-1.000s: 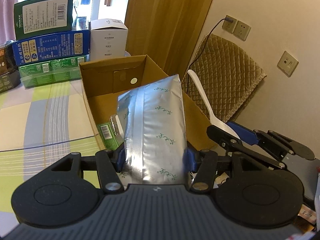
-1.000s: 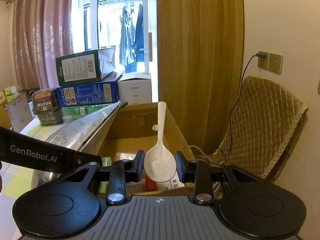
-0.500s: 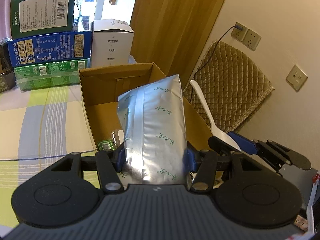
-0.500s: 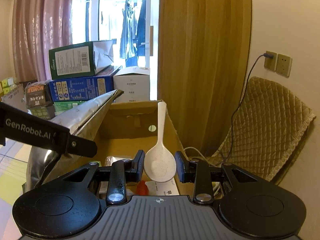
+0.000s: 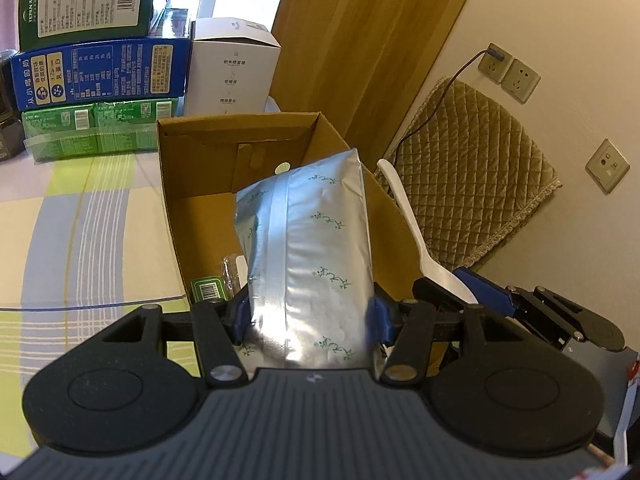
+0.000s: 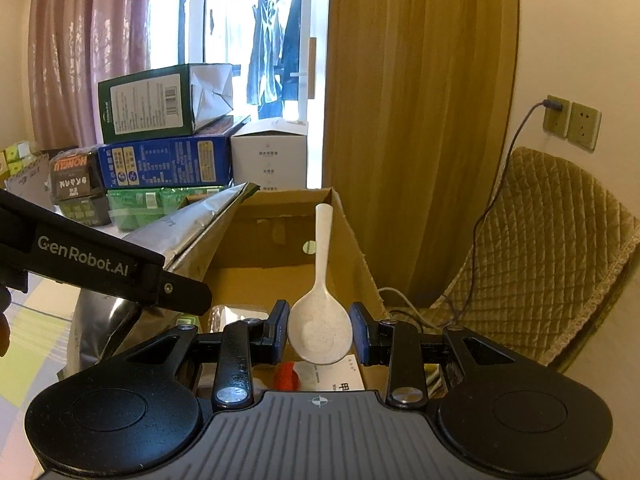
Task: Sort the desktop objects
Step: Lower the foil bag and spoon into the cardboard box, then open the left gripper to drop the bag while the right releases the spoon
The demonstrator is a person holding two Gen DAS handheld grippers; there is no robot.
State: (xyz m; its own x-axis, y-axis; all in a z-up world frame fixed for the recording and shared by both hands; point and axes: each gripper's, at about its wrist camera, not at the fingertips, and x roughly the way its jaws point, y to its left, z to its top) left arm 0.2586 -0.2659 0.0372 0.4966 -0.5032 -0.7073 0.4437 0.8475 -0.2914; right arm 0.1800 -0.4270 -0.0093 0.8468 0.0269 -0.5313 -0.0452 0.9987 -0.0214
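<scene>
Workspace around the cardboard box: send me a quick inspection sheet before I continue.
Surface: striped tablecloth.
Job's things: silver foil pouch and white spoon, both held above the open cardboard box, which already holds small packets.
Clutter: stacked cartons behind the box.
Grippers: left gripper shut on the pouch; right gripper shut on the spoon's bowl.
Cables: dark cord plugged into the wall socket.
Surroundings: quilted chair, curtains, window.
</scene>
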